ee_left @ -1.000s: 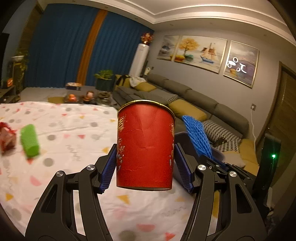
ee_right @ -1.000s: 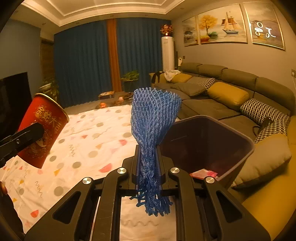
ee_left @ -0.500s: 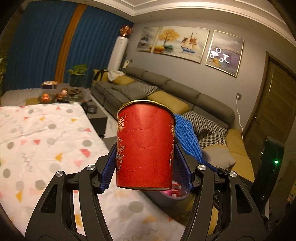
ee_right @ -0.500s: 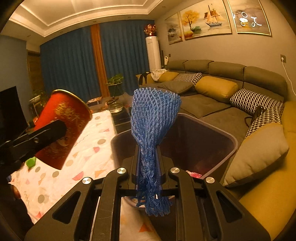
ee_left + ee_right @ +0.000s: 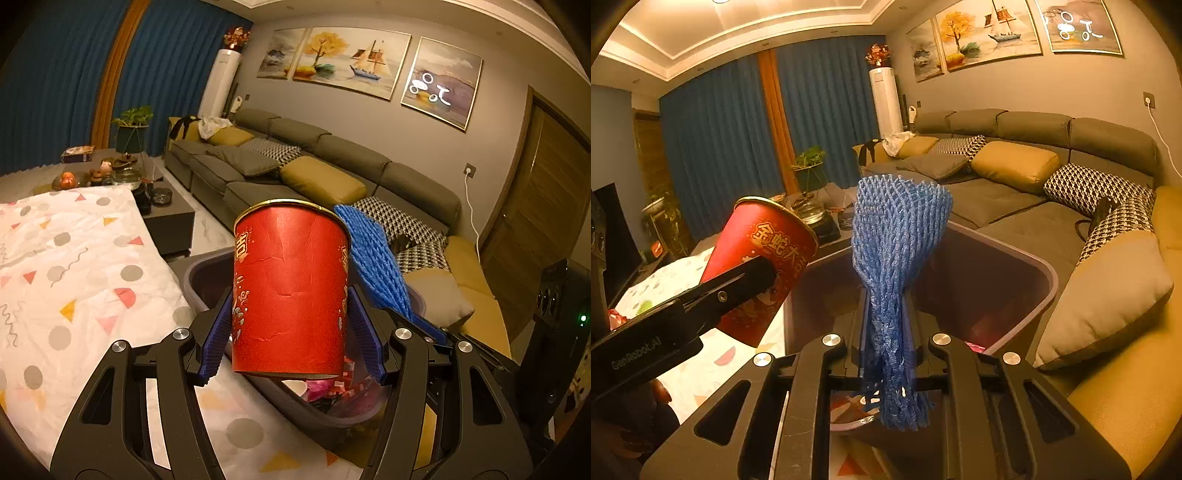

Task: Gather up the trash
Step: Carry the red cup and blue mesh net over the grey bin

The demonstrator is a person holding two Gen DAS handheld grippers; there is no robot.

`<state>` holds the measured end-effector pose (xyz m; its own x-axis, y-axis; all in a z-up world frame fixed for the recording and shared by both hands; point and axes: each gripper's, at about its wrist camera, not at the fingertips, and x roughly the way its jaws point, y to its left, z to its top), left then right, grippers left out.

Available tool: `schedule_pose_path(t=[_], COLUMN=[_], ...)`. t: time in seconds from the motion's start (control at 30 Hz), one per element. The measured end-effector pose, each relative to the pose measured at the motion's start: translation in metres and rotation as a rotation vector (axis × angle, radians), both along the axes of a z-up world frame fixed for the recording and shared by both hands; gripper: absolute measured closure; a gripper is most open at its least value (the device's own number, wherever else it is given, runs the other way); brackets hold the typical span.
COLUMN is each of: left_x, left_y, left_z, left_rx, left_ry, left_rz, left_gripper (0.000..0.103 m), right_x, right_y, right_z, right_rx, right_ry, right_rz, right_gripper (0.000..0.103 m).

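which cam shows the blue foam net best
The right wrist view: the blue foam net stands full length, pinched between the right gripper fingers over the bin. The left wrist view shows only part of it, behind the red cup.

Bin mouth mostly open, crowded by both held loads

In the right wrist view the bin (image 5: 1047,280) fills the centre right of the frame, its far right half of the opening clear; the net (image 5: 897,258) held in the right gripper (image 5: 886,325) stands across the centre, and the cup (image 5: 764,254) in the left gripper (image 5: 753,273) blocks the left side by the rim. The cushion (image 5: 1108,291) and sofa (image 5: 1015,199) close off the right. In the left wrist view wrappers (image 5: 332,386) lie in the bin bottom, lower centre; the cloth-covered table (image 5: 74,280) bounds the left.
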<state>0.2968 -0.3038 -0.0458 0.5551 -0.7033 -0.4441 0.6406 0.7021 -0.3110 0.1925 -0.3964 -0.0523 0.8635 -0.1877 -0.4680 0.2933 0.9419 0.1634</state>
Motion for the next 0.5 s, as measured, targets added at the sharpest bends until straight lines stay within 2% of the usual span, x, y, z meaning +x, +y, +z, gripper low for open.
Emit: schedule_pose_path(t=[0.5], left_x=[0.013], left_y=[-0.025], left_z=[-0.013], left_rx=[0.012], left_ry=[0.039], left_rz=[-0.051], left_gripper=[0.043], right_x=[0.006], right_y=[-0.011], right_z=[-0.002], right_rx=[0.029], right_ry=[0.016], right_rz=[-0.029], right_gripper=[0.084])
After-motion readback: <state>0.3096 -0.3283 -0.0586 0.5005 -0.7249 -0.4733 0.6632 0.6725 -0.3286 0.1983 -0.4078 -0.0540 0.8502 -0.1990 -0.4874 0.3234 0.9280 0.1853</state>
